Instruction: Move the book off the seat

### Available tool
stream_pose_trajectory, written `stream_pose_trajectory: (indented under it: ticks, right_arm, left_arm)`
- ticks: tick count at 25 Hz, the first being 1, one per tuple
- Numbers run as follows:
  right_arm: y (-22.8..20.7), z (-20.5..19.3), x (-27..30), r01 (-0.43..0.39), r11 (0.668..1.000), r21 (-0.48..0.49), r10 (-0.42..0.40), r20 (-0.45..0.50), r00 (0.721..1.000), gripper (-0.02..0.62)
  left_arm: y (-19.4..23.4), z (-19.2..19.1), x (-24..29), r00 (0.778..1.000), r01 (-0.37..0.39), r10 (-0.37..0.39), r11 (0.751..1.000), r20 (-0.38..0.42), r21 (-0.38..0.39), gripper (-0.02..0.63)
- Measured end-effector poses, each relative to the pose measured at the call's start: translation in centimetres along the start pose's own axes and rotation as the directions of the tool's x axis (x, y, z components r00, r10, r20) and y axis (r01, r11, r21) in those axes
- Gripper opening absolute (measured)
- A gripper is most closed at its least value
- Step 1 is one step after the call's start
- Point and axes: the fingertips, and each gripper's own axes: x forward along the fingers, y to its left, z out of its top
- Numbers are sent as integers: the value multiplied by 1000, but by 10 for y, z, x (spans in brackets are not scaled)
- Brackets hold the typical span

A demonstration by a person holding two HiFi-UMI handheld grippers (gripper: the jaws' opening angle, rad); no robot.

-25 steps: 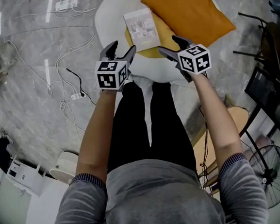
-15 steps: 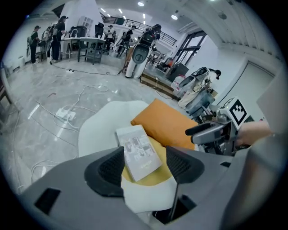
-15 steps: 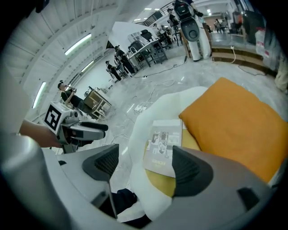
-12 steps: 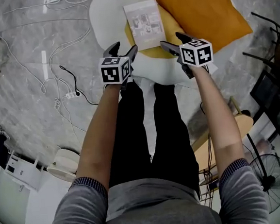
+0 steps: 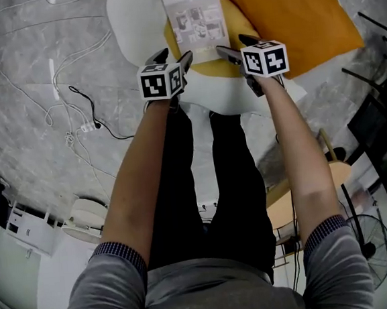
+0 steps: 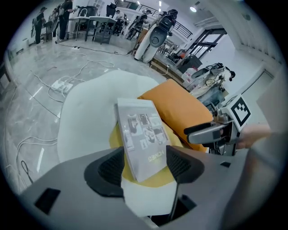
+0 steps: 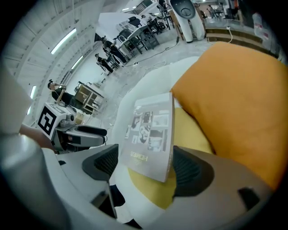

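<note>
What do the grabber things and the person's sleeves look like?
The left gripper and right gripper each have two dark curved jaws with ribbed pads and a white cube with black square markers. The sleeves are grey with striped cuffs.

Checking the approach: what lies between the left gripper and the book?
Nothing but the yellow cushion the book rests on; head view shows that stretch to the open left gripper bare.

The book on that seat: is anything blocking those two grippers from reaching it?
Nothing visible. The book lies on the yellow cushion, just ahead of the left gripper and right gripper, both with jaws apart. The orange pillow sits beside it.
</note>
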Motion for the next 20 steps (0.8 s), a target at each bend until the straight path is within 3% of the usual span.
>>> stream_pose_trajectory:
  ticks: [11,15,20]
  right_arm:
    - [-28,-21,63,-53,999,12,53,-18,998,394]
    - [-33,-26,77,-95,994,59,96,-8,995,394]
    - [-38,-27,88,-110,993,52,111,-12,994,383]
  left_arm:
    - [24,-35,74,999,15,-18,997,-37,-71,318]
    - [20,-36,89,998,60,-61,990,-5,-126,334]
    - [19,-37,99,994,105,-106,983,2,-152,348]
